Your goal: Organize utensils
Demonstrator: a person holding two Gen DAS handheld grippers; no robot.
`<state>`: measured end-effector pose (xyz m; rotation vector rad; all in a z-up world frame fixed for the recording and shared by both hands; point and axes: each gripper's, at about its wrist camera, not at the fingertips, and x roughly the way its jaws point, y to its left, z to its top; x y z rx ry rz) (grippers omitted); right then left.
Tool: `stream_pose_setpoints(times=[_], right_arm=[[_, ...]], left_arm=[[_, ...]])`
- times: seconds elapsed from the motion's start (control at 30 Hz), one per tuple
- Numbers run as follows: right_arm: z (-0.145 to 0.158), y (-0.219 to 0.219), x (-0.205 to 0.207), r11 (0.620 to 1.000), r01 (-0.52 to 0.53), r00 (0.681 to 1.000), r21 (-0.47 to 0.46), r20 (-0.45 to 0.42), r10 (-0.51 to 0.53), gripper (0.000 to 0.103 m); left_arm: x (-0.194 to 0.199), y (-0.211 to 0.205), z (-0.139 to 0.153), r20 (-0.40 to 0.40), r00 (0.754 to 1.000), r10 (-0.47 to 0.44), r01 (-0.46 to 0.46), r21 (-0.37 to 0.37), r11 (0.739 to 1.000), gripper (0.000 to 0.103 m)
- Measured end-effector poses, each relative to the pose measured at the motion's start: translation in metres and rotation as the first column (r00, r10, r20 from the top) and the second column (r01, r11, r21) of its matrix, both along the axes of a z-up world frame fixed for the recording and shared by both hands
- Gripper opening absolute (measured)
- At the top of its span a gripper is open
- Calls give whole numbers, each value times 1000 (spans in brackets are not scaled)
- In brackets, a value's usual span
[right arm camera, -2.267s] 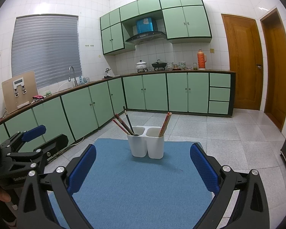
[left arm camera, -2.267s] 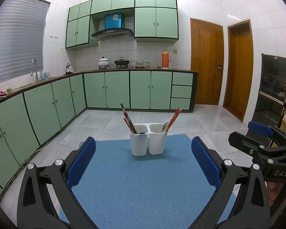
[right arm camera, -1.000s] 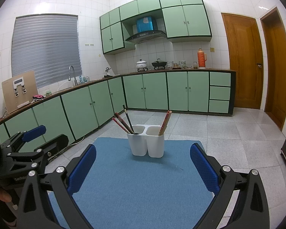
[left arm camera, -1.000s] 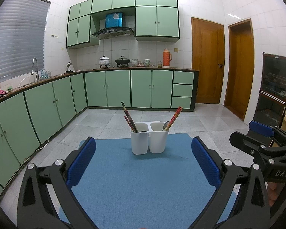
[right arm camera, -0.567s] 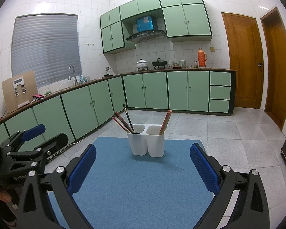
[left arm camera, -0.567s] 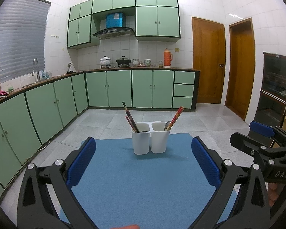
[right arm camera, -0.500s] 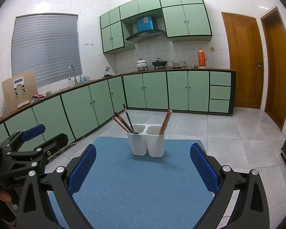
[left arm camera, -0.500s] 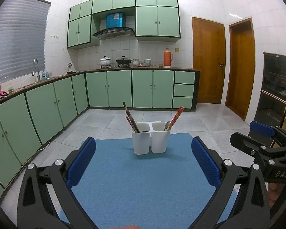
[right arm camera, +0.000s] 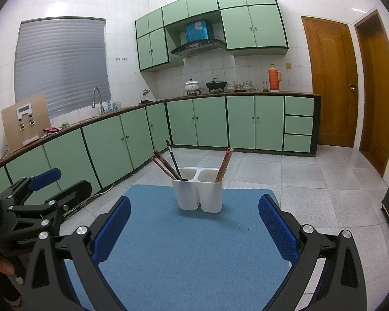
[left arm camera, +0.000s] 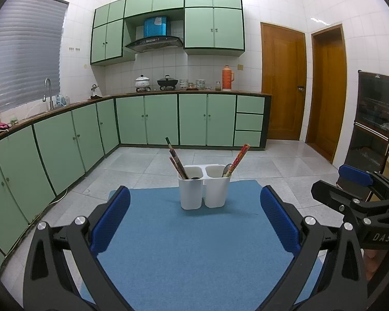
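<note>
— Where's the holder (left arm camera: 204, 190)?
— Near the desk's (left arm camera: 194, 254) far edge, chopsticks (left arm camera: 177, 162) in it, nothing blocking.
— The hand-held grippers?
— Left (left arm camera: 194, 223) and right (right arm camera: 194, 223) both gape wide, empty.

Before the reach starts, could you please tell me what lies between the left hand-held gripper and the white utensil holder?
Only bare blue mat lies between the left hand-held gripper and the white utensil holder, as the left wrist view shows.
</note>
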<state>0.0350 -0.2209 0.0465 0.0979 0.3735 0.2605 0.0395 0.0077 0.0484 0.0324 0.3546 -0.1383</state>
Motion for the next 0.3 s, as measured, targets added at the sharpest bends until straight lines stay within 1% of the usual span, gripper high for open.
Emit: stream_pose_setpoints(times=[0.3], right_arm=[[-1,1,-1,1000,0,1000,0,-3,0,97]], left_arm=[[-1,-1,-1,-5,1000,2,-2,1,1000,97]])
